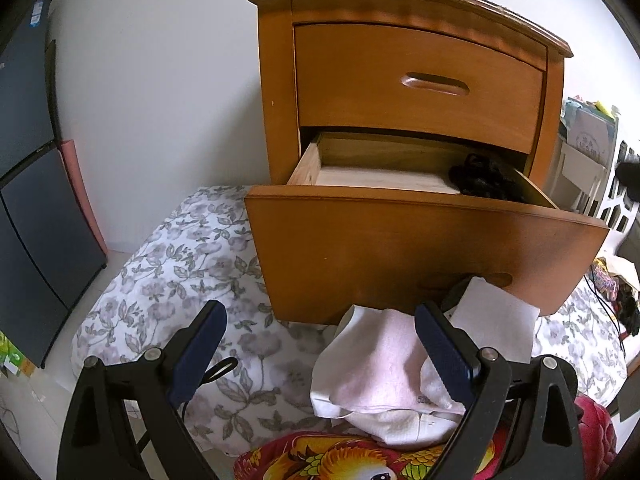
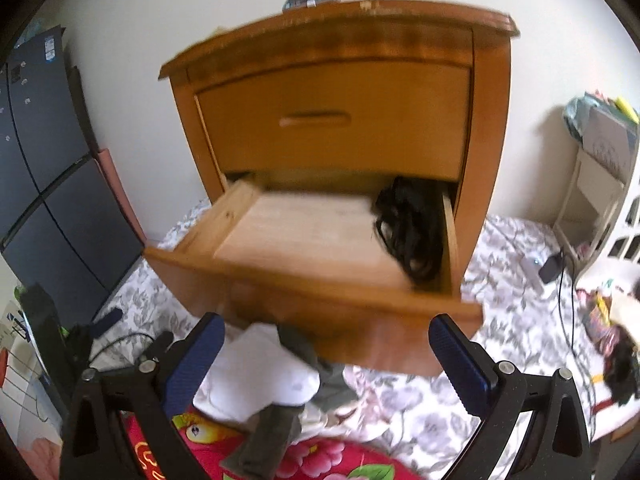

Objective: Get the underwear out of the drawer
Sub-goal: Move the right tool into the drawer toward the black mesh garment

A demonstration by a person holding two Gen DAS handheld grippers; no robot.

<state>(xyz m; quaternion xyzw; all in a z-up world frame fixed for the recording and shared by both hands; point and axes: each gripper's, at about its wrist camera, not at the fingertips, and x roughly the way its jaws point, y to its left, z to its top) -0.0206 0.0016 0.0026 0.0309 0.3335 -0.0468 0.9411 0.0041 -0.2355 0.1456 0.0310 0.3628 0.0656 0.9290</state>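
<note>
floral bedding (image 2: pixel 500 248) under wooden nightstand (image 2: pixel 340 40); lower drawer (image 2: pixel 320 296) pulled out for access, black underwear (image 2: pixel 408 228) in its right back corner. left gripper (image 1: pixel 320 340) and right gripper (image 2: pixel 324 350) jaws open, empty, below drawer front.

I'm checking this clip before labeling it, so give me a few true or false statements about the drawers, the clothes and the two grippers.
1. The lower drawer is pulled open. True.
2. The upper drawer is open too. False: it sits shut.
3. A black garment lies on the right side of the open drawer. True.
4. The right gripper is clamped on the black garment. False: its jaws are spread and hold nothing, short of the drawer.
5. The left gripper is open. True.
6. The white clothes lie inside the drawer. False: they lie outside, below its front.
</note>
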